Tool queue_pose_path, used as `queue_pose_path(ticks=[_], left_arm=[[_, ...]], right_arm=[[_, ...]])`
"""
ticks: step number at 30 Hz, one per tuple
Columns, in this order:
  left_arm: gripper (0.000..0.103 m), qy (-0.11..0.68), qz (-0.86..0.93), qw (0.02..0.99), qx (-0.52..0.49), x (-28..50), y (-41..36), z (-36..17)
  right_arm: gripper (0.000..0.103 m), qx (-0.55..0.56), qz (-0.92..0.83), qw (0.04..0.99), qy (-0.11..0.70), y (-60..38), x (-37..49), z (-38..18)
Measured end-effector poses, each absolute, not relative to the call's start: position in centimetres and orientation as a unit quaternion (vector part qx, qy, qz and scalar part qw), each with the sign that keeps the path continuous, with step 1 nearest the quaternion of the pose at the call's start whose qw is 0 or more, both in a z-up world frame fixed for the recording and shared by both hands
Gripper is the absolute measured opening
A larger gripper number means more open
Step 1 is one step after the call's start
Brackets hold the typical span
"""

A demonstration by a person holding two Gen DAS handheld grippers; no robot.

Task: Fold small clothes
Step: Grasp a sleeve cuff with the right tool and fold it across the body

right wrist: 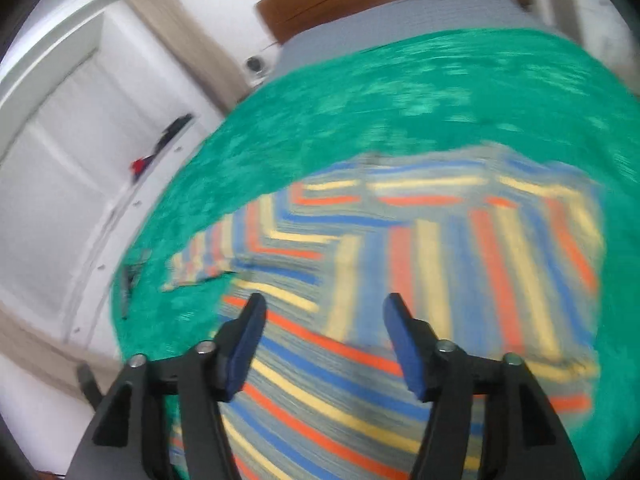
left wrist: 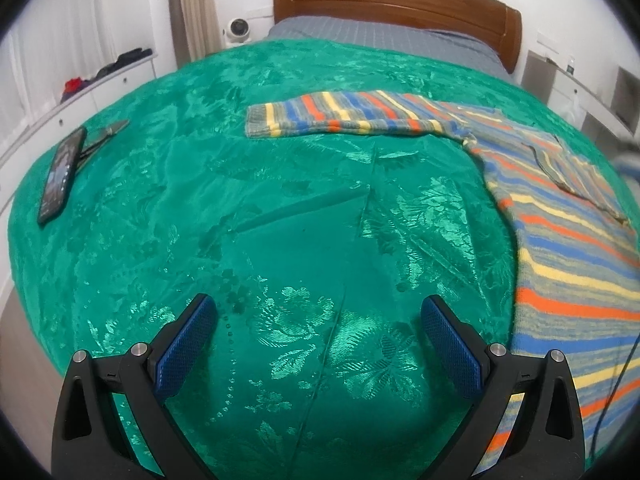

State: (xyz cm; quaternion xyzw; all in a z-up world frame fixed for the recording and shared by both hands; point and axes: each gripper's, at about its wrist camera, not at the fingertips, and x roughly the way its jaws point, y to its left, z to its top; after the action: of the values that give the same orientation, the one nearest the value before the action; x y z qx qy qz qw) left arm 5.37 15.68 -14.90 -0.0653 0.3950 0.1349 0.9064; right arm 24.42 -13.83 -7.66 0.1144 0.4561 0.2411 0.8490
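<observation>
The striped sweater [left wrist: 560, 216] lies flat on the green bedspread [left wrist: 240, 208] of the bed, with one sleeve [left wrist: 340, 118] stretched out sideways, probably so that it can be folded in over the body. The left claw [left wrist: 318, 340] hangs over bare bedspread beside the sweater, its fingers wide apart and holding nothing. The right claw [right wrist: 324, 340] hovers above the sweater's body [right wrist: 400, 280], also apart and empty; this view is blurred. A phone [left wrist: 62, 174] and a thin dark object near it lie at the far left edge, well apart from the sweater. Nothing seems to block the sleeve.
</observation>
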Motion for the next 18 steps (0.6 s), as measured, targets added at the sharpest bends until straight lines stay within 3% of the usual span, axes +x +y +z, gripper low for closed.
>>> queue_pose_path(ticks=[8, 18], left_arm=[[0.103, 0.400, 0.137, 0.905, -0.051, 5.4, 14.9, -15.3], [0.103, 0.401, 0.140, 0.904, -0.041, 5.5, 14.5, -15.4]], right_arm=[[0.065, 0.056, 0.095, 0.899, 0.424, -25.7, 16.5, -10.2], [0.071, 0.110, -0.031, 0.913, 0.392, -34.9, 13.5, -13.3]])
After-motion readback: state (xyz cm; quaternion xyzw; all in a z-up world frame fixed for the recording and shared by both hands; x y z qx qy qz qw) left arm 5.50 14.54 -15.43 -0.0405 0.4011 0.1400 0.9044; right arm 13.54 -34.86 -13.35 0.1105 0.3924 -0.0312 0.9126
